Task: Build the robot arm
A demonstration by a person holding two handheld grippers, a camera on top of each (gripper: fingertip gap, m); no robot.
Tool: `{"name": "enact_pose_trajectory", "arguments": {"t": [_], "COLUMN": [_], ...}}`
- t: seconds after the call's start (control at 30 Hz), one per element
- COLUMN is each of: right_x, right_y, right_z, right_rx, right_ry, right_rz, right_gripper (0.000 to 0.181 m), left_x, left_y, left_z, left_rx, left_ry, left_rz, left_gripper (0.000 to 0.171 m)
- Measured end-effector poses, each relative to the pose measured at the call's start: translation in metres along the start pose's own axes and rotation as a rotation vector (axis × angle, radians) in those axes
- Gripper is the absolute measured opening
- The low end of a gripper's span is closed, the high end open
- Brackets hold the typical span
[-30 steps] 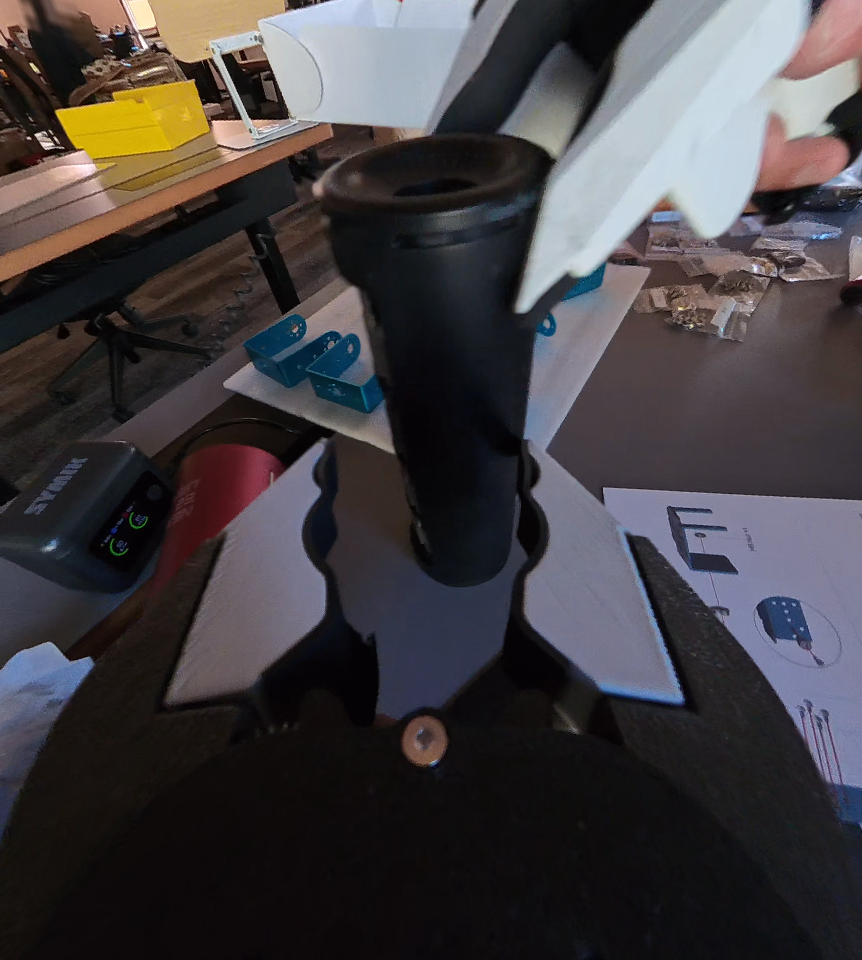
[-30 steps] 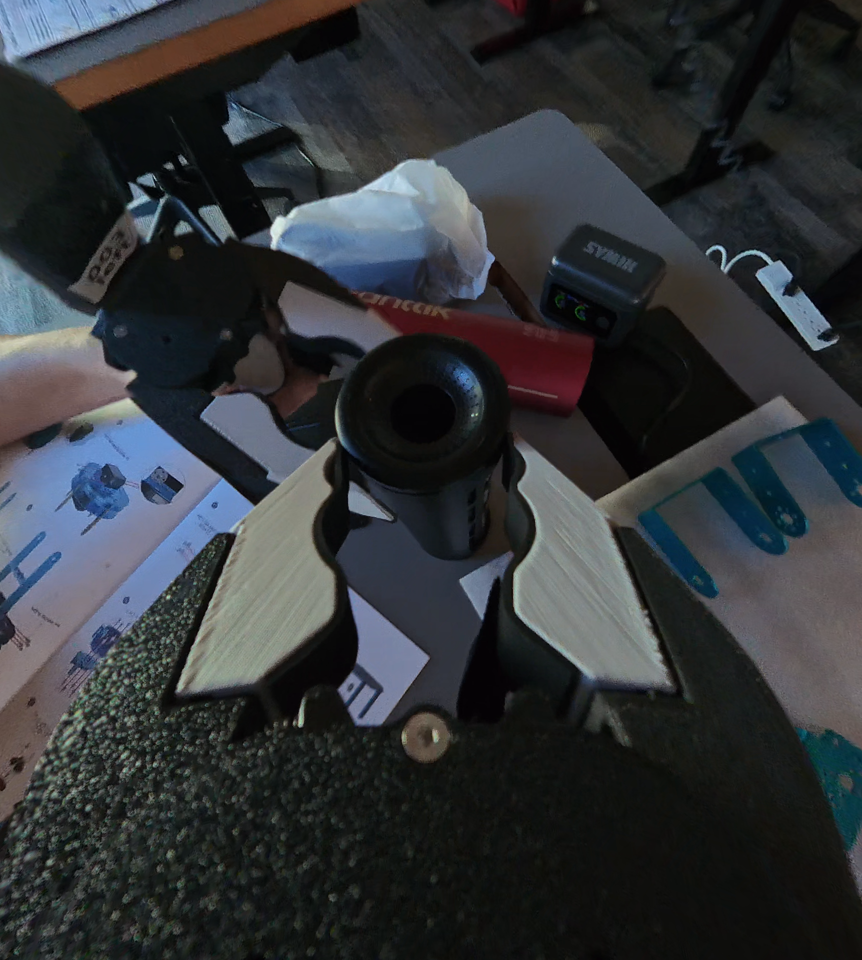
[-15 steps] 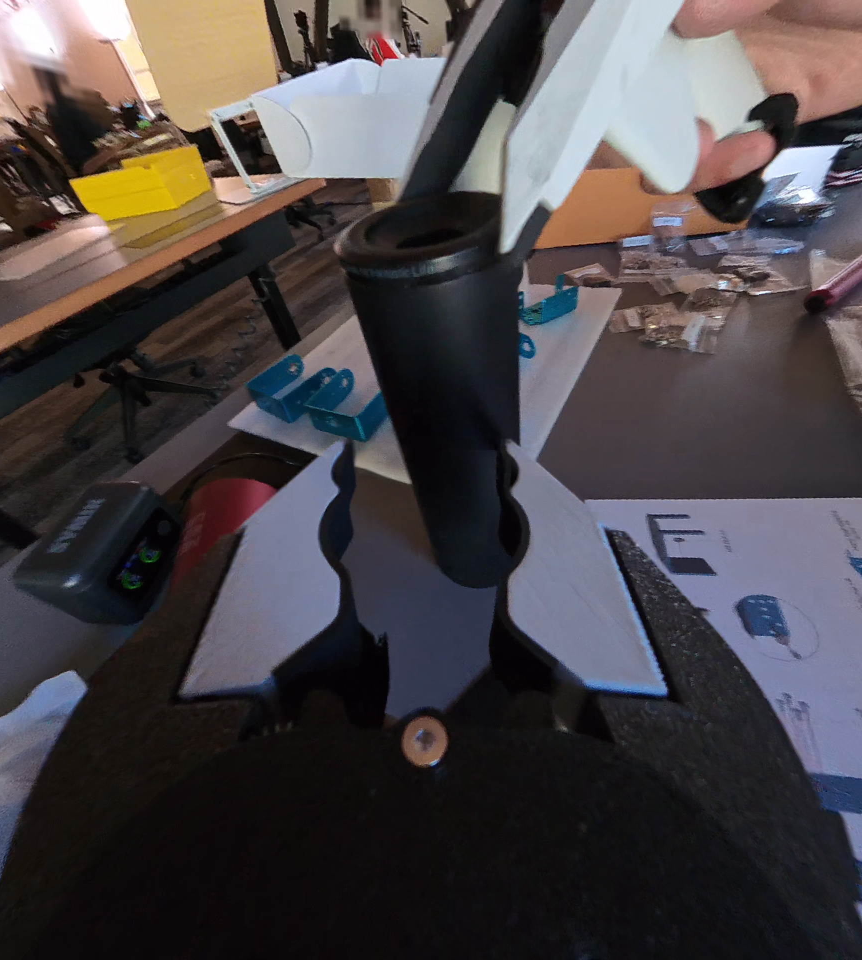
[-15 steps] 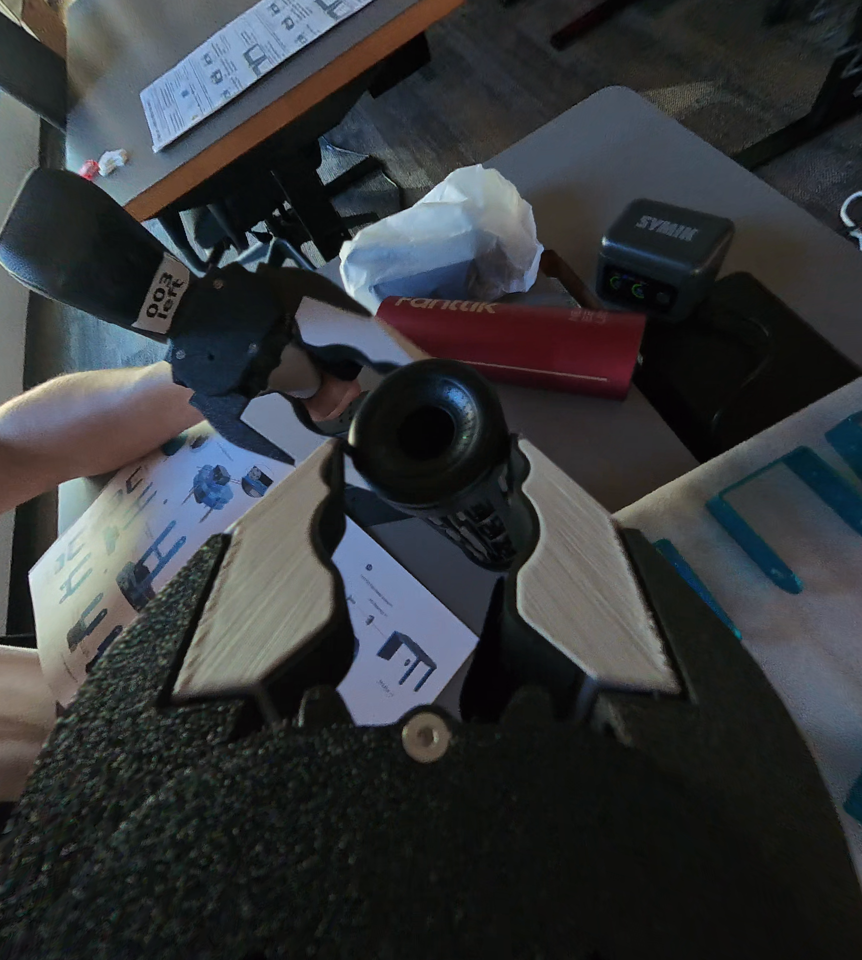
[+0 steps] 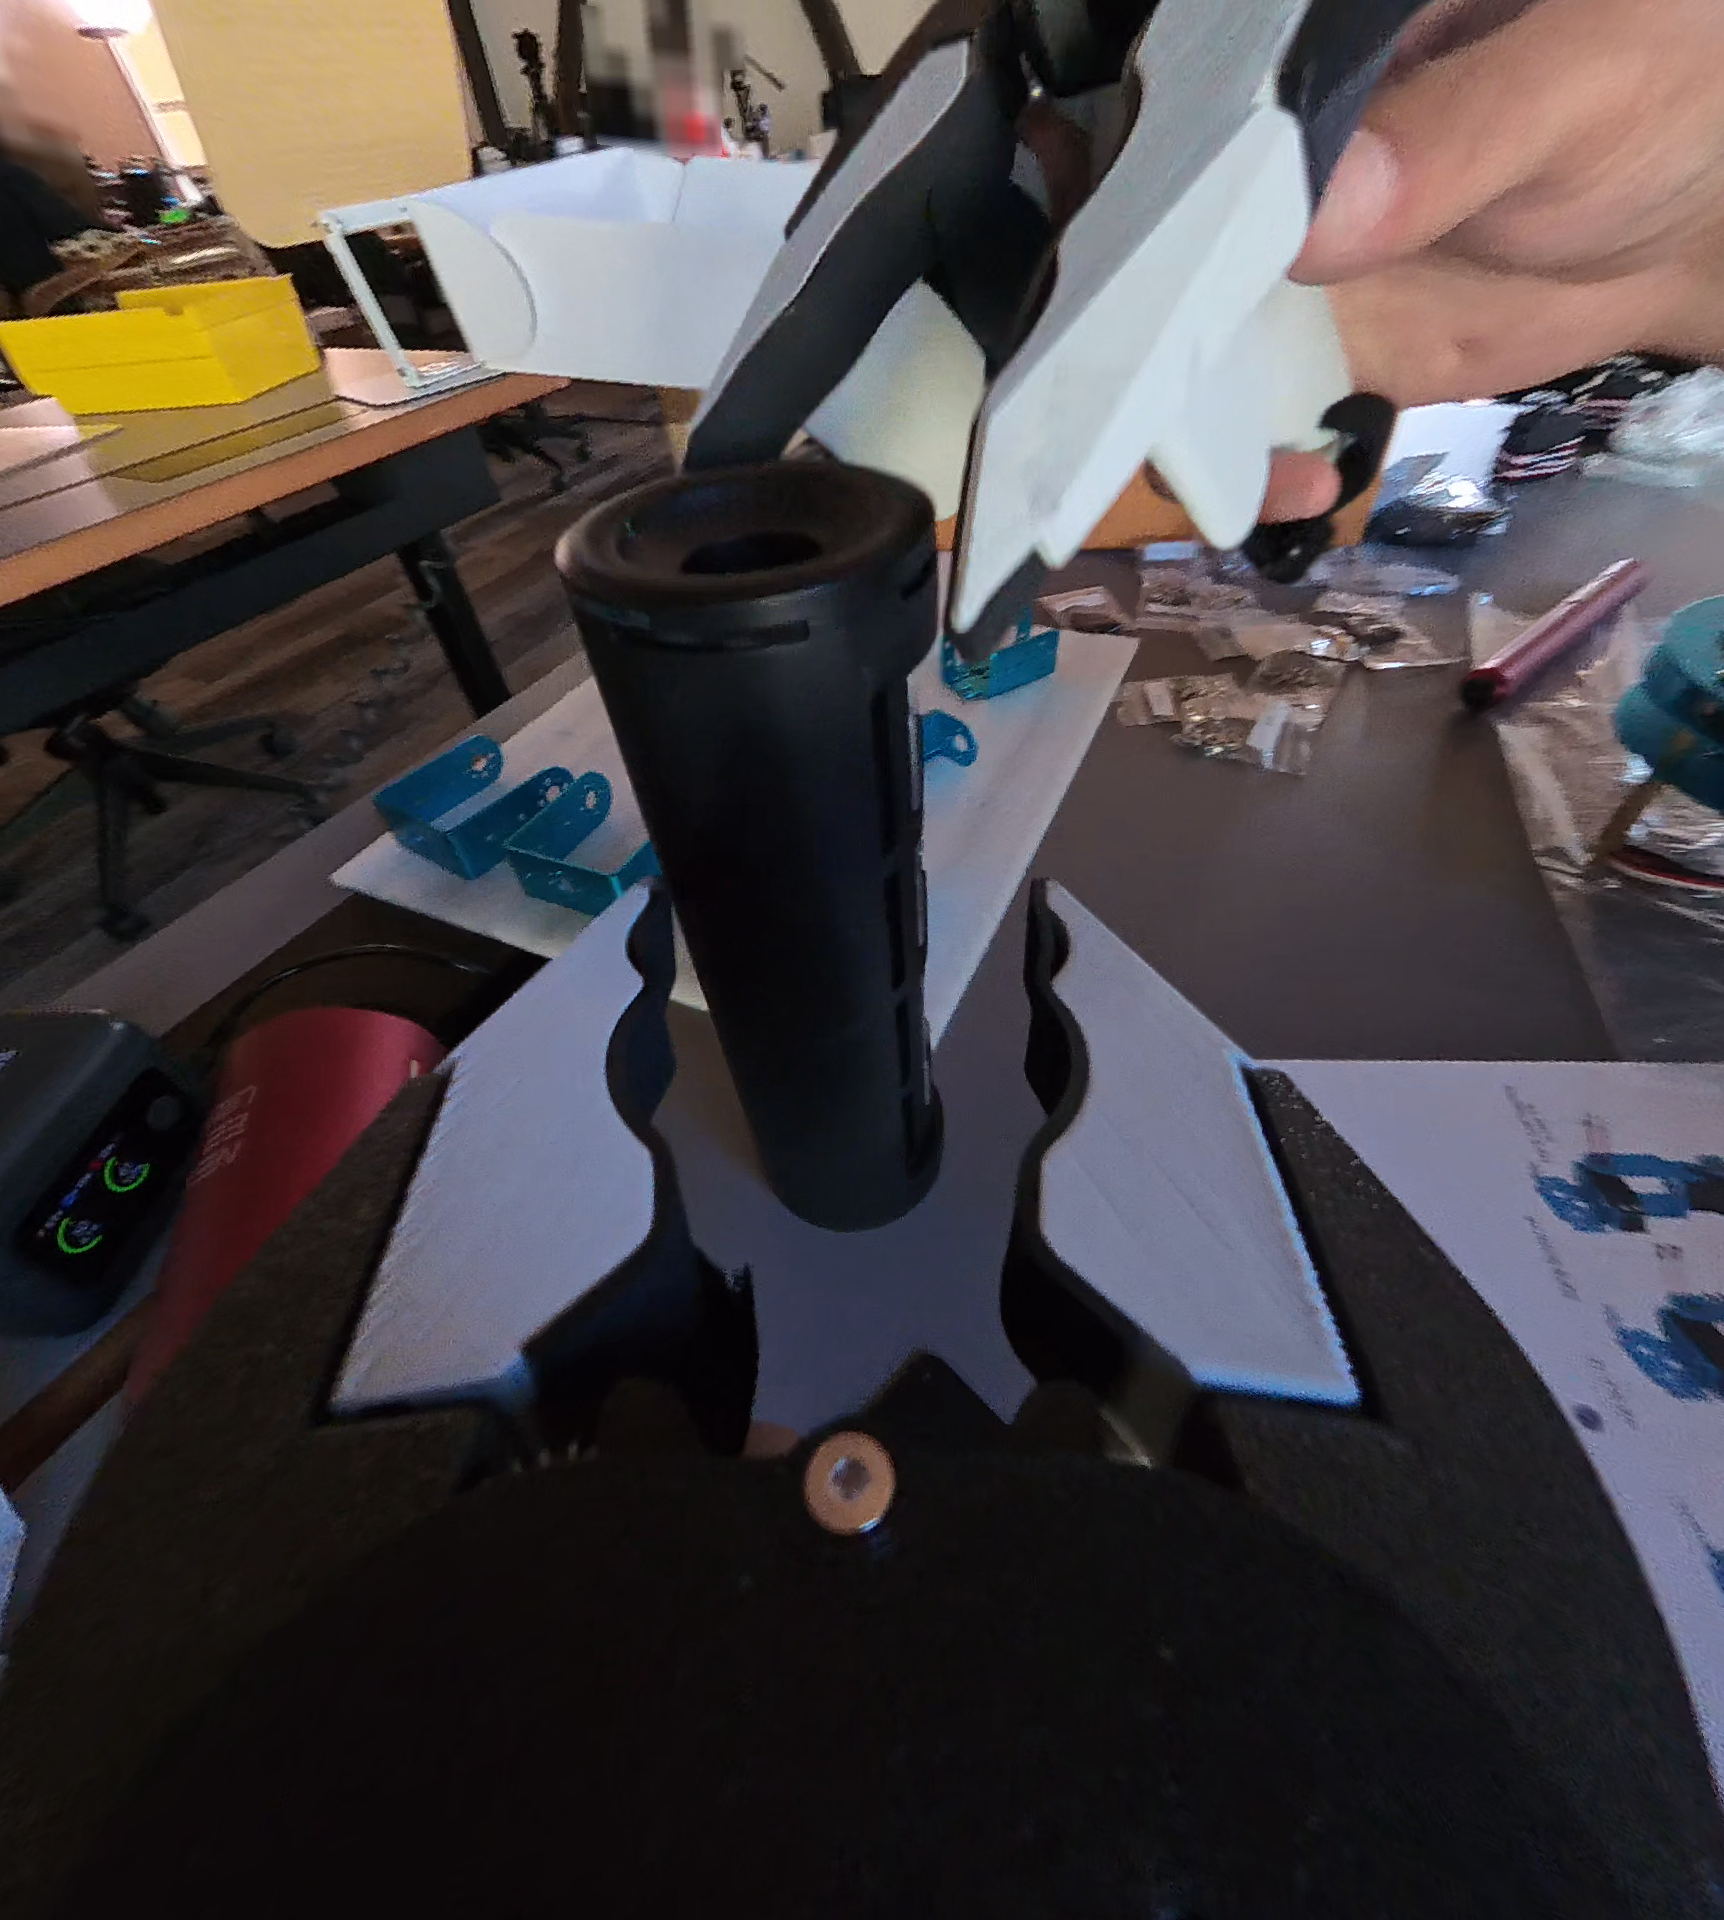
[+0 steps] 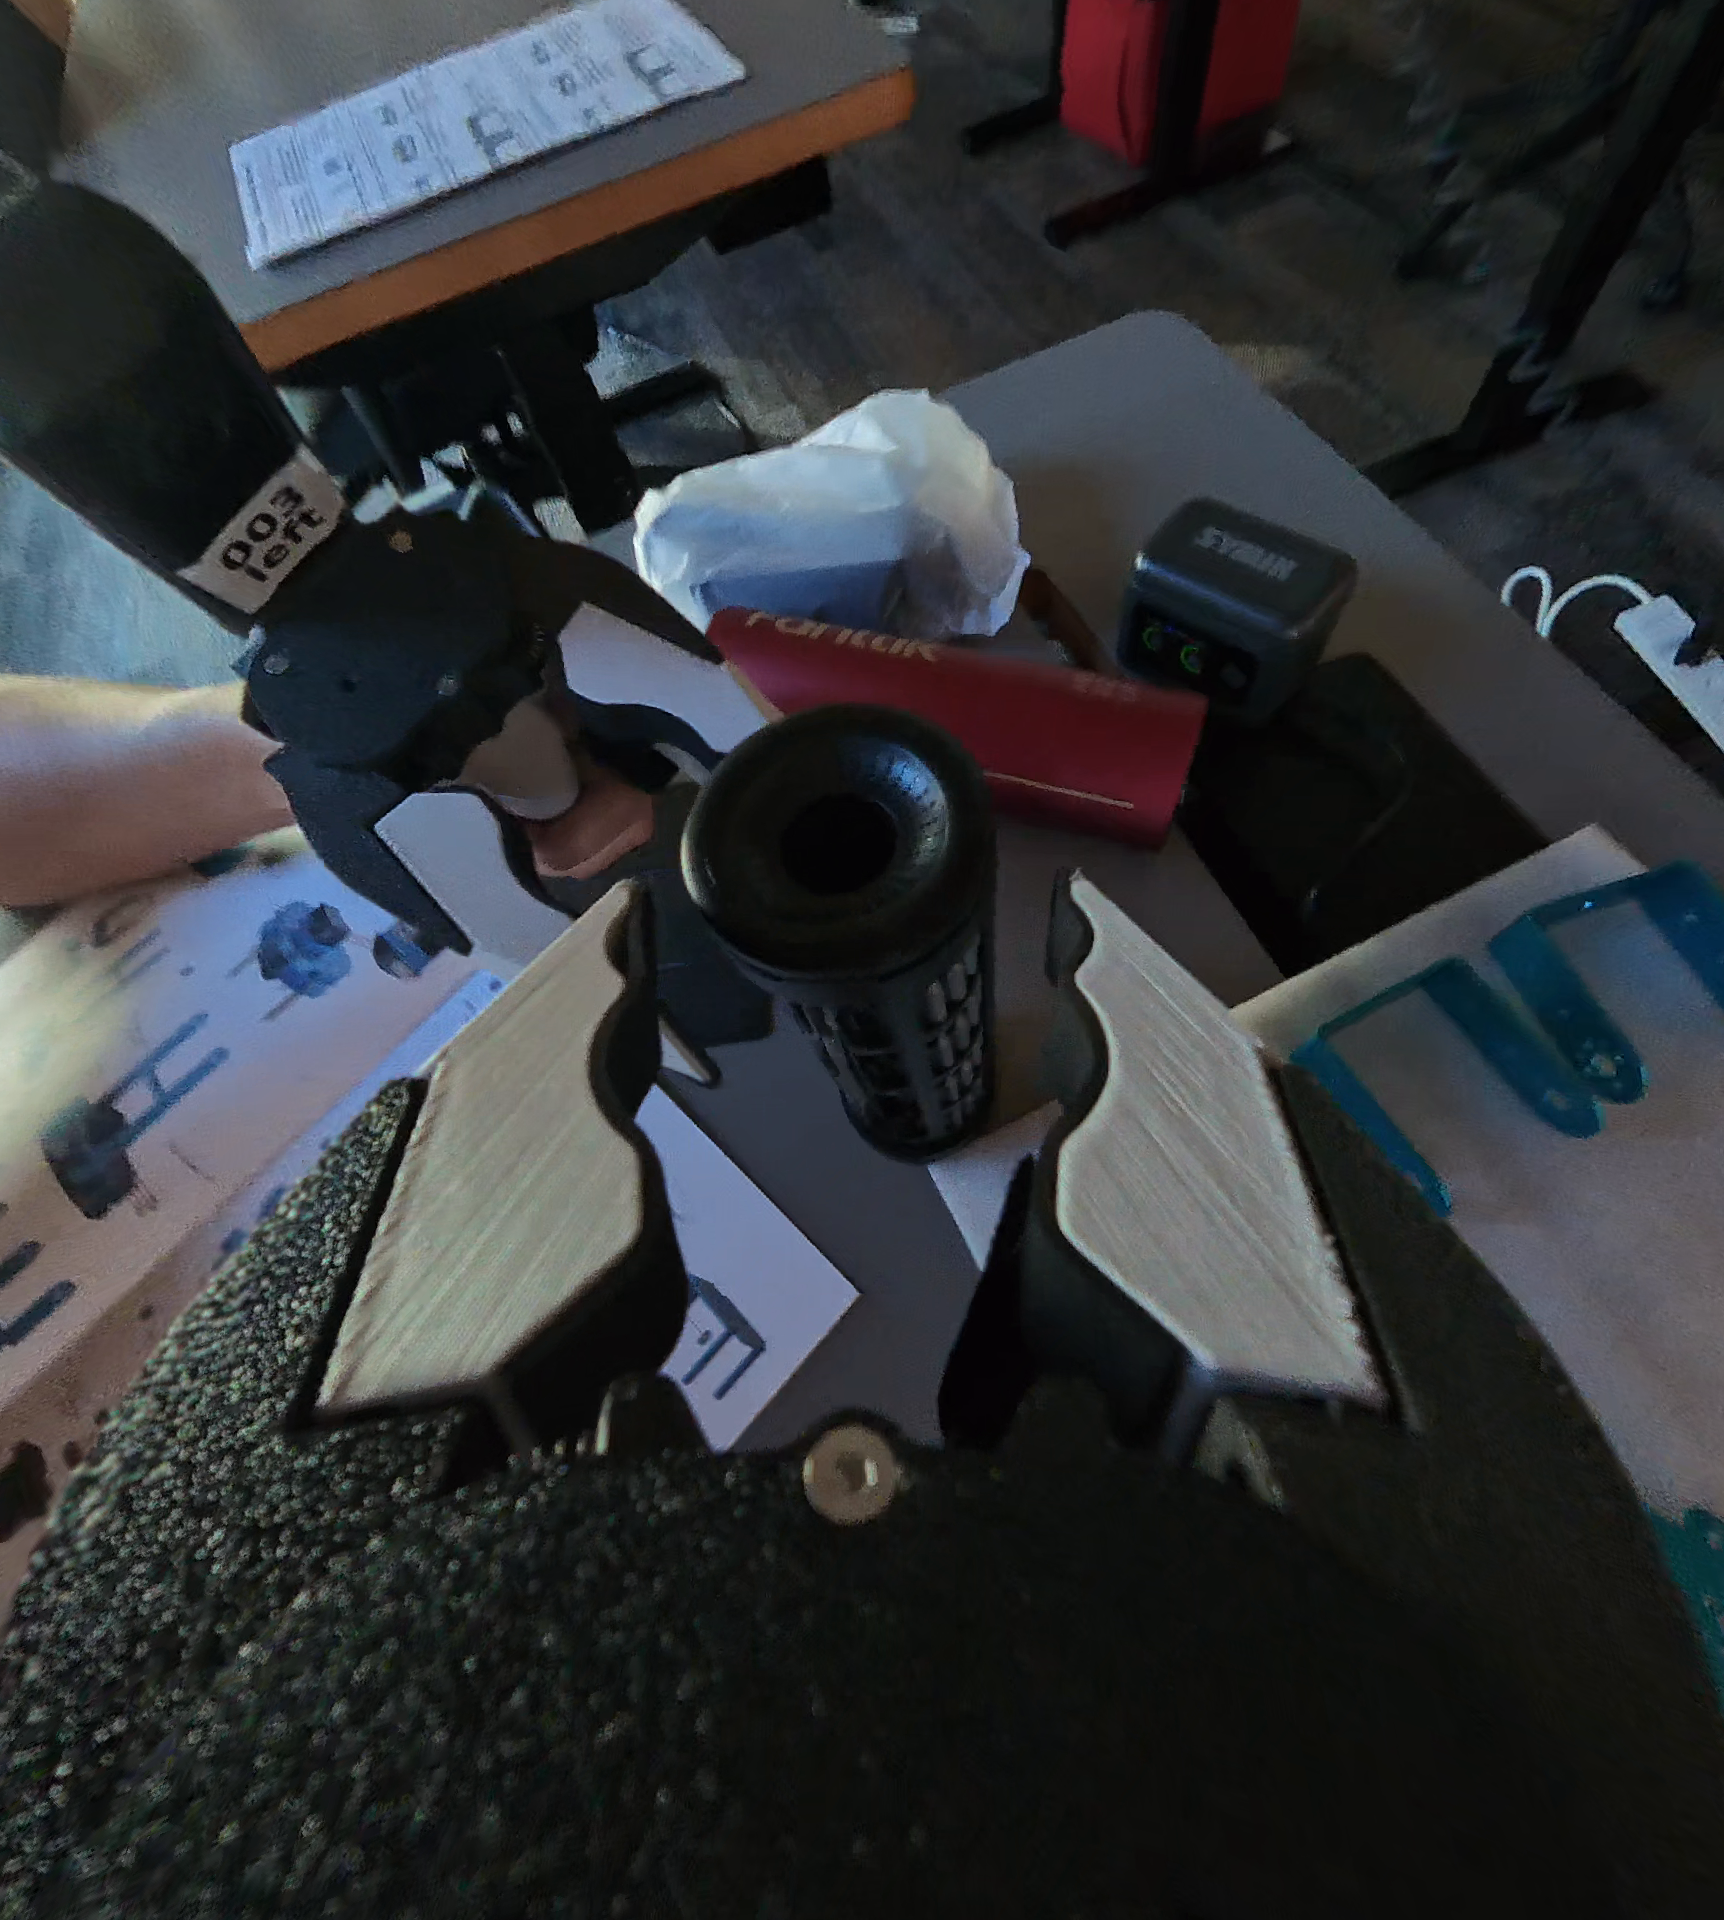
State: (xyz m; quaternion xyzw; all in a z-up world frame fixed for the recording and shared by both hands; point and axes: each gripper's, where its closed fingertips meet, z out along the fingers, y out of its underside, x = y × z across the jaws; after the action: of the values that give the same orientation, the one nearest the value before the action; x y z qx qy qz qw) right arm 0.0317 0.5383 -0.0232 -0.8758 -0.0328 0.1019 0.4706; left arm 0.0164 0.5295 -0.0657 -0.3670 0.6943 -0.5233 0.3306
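We're looking at a black tube (image 5: 775,831) standing nearly upright, open end up, leaning a little. The left gripper (image 5: 842,914) has its fingers spread wide around the lower half. One finger sits right against the tube's side and there's a clear gap at the other, so nothing is pinched. The right gripper (image 6: 847,904) comes from above, also spread wide, with daylight on both sides of the tube. With neither pair clamping, we judge the tube is resting on its own foot on the table (image 5: 1305,883), next to the printed sheet (image 5: 1564,1247). That would explain why it stands with no squeeze on it.

Around it we have blue brackets (image 5: 515,821) on white paper, a red case (image 6: 962,717), a grey box with green dials (image 6: 1232,613) and a crumpled white bag (image 6: 837,509).

What we can't see is the tube's base actually meeting the surface, because the fingers crowd it in both views. The hand (image 5: 1564,208) runs off the frame edge, and the sheet is too blurred to make out.
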Motion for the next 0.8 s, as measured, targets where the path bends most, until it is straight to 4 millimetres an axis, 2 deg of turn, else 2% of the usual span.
{"name": "enact_pose_trajectory", "arguments": {"t": [0.1, 0.23, 0.43, 0.57, 0.63, 0.8], "right_x": [-0.005, -0.006, -0.024, -0.021, -0.016, -0.011], "right_y": [0.009, 0.009, 0.008, 0.015, 0.017, 0.019], "right_z": [0.01, 0.01, 0.01, 0.014, 0.016, 0.018], "right_rx": [-0.097, -0.134, -0.136, -0.142, -0.13, -0.092], "right_ry": [0.012, 0.093, 0.059, 0.035, 0.036, 0.022], "right_rz": [0.011, 0.062, 0.138, 0.103, 0.096, 0.095], "right_gripper": [0.067, 0.059, 0.066, 0.064, 0.065, 0.062], "left_x": [-0.015, -0.012, -0.006, -0.006, -0.006, -0.009], "left_y": [0.011, 0.012, 0.013, 0.014, 0.015, 0.015], "left_z": [0.012, 0.008, -0.003, -0.006, -0.007, -0.006], "left_rx": [-0.056, -0.07, -0.079, -0.083, -0.081, -0.069], "left_ry": [-0.101, 0.003, 0.099, 0.13, 0.153, 0.177], "left_rz": [0.016, 0.018, 0.04, 0.03, 0.034, 0.033], "left_gripper": [0.061, 0.051, 0.05, 0.049, 0.041, 0.041]}}
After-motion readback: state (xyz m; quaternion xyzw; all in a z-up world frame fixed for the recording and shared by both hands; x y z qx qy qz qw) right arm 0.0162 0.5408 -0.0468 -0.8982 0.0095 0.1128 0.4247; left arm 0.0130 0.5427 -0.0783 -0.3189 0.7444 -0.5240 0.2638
